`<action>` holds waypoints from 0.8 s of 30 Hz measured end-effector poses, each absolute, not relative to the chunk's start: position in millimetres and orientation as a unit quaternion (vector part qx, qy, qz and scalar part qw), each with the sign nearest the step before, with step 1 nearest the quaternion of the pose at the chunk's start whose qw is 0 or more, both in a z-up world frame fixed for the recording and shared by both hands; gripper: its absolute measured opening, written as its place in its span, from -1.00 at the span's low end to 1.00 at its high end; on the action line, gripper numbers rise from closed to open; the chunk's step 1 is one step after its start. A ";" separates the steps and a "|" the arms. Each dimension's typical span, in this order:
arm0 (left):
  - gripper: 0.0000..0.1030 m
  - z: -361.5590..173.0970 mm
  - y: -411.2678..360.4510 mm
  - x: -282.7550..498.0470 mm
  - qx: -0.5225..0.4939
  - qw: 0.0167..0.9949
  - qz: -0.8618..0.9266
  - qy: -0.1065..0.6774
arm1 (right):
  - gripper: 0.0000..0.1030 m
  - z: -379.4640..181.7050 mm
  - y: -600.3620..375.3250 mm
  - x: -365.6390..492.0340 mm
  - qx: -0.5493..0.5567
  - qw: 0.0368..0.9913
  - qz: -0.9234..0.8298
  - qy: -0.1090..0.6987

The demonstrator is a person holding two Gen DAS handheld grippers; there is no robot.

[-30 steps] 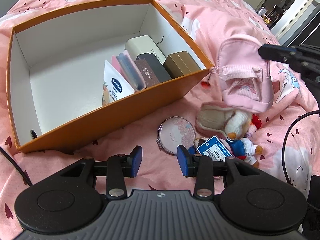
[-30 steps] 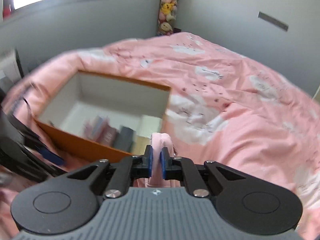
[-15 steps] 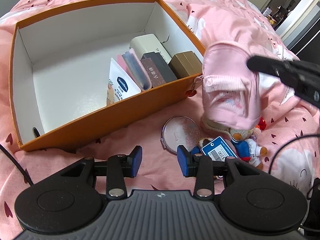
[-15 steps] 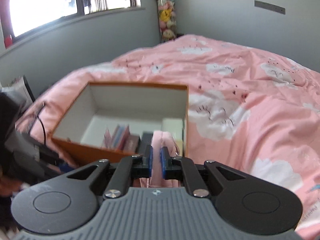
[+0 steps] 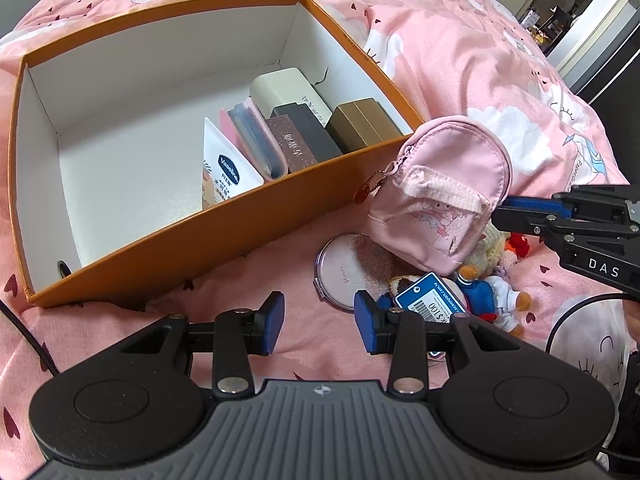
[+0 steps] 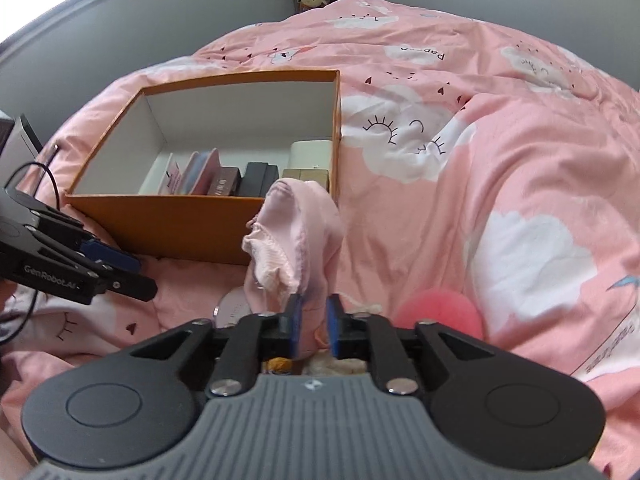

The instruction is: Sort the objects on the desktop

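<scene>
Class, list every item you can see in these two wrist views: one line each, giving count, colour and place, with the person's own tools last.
box: one, orange outside, white inside, open, on the bedspread
bedspread: one, pink with white clouds, under everything
tube: one, white with blue label, in the box
flat cases: a few, pink and dark, standing in the box
cream case: one, in the box
gold box: one, in the box's near corner
mini backpack: one, pink, outside the box
compact: one, round, pink, on the bedspread
plush toys: several, mixed colours, beside the compact
price tag: one, blue and white, on the toys
left hand-held gripper: black, blue pads, open, empty
right hand-held gripper: black, blue pads, jaws opening around the backpack
</scene>
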State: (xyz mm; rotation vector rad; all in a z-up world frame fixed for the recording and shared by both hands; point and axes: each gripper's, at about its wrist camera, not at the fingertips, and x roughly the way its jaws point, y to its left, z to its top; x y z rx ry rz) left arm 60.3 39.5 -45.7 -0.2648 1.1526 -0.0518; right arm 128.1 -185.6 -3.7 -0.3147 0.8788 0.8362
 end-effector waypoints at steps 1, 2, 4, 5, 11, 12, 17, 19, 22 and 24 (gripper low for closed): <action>-0.14 -46.0 39.4 60.9 -0.124 0.830 -0.024 0.544 | -0.29 -2.1 -185.8 128.5 -0.153 0.810 0.391 0.409; -0.14 -46.4 39.2 61.8 -0.124 0.829 -0.024 0.544 | -0.20 -0.1 -186.4 128.8 -0.157 0.811 0.391 0.406; -0.14 -47.7 38.5 64.1 -0.122 0.828 -0.025 0.546 | -0.19 6.2 -187.7 130.7 -0.157 0.811 0.398 0.398; -0.14 -48.4 37.8 65.4 -0.120 0.828 -0.024 0.548 | -0.17 10.6 -187.8 132.8 -0.154 0.812 0.402 0.394; -0.14 -51.6 35.7 70.6 -0.110 0.825 -0.026 0.554 | 0.02 23.3 -168.5 144.0 -0.151 0.809 0.426 0.376; -0.14 -51.8 35.9 70.9 -0.109 0.825 -0.026 0.554 | 0.02 21.6 -163.4 146.6 -0.152 0.807 0.429 0.377; -0.14 -57.4 36.7 74.9 -0.112 0.820 -0.023 0.560 | -0.50 6.2 -147.1 156.4 -0.152 0.794 0.431 0.400; -0.14 -60.7 36.8 77.6 -0.116 0.818 -0.024 0.562 | -0.52 9.5 -147.7 152.2 -0.157 0.797 0.430 0.394; -0.14 -66.0 36.1 82.6 -0.120 0.815 -0.026 0.566 | -0.52 30.3 -156.5 144.0 -0.174 0.819 0.416 0.354; -0.14 -69.8 35.0 86.6 -0.125 0.814 -0.028 0.567 | -0.52 45.6 -165.8 143.7 -0.177 0.839 0.397 0.328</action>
